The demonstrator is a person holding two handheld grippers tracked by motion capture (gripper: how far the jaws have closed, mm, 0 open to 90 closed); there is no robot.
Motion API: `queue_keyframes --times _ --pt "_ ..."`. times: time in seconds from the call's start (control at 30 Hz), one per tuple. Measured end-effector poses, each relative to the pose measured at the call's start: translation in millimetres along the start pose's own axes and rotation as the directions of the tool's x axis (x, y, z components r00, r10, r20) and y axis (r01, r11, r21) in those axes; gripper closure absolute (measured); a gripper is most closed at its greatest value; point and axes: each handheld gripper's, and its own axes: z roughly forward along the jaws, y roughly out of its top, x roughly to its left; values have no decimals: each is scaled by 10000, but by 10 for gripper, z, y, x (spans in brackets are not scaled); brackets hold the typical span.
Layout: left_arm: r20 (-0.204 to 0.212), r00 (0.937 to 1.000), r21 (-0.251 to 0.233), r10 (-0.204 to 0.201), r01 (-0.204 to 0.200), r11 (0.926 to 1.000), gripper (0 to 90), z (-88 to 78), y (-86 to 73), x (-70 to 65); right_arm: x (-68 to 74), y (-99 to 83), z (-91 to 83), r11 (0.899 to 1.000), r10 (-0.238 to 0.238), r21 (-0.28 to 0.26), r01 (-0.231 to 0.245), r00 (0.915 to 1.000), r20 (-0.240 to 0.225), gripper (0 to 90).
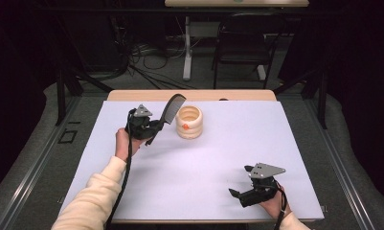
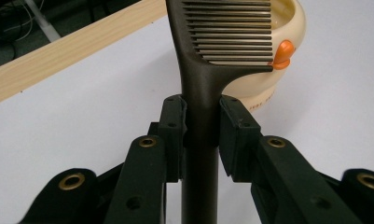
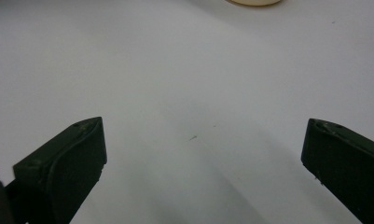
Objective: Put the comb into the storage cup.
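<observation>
Dark floor, a tangle of cables and a folding chair (image 1: 241, 40) lie beyond the far edge of the worktop (image 1: 228, 158), a pale sheet over a wooden top whose strip shows along that far edge.

Near the far edge, left of centre, the left claw (image 1: 157, 125) pinches a dark comb (image 1: 173, 108) by its handle — in the left gripper view the two pads press on either side of the handle (image 2: 199, 135), with the toothed head (image 2: 231, 35) rising beyond them. The comb is held clear of the worktop, tilted so its head leans over toward the cream ribbed cup (image 1: 189, 122) just beside it; the teeth sit right at the cup's rim, though whether they touch it I cannot tell. The cup stands upright and bears a small orange knob (image 2: 283, 53) on its side.

The right claw (image 1: 242, 182) rests near the near right corner, well apart from both things, its jaws spread wide over bare worktop with nothing between them.

The step in hand looks like bringing the comb to the cup — probably to stand it inside. The next move would call for lifting the head above the rim, turning the comb more upright and lowering it into the opening without nudging the light-looking cup, then letting go.
</observation>
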Motion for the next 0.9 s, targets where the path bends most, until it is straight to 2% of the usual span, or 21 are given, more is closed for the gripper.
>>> queue_keyframes --times 0.3,0.9 --pt "-76 9999 -224 -72 70 9997 722 15 62 14 -1 0 1 10000 16 0 -16 10000 40 0" --pt "-171 9998 -379 -54 48 9993 722 40 200 39 0 0 0 10000 -11 -9 11 10000 75 0"
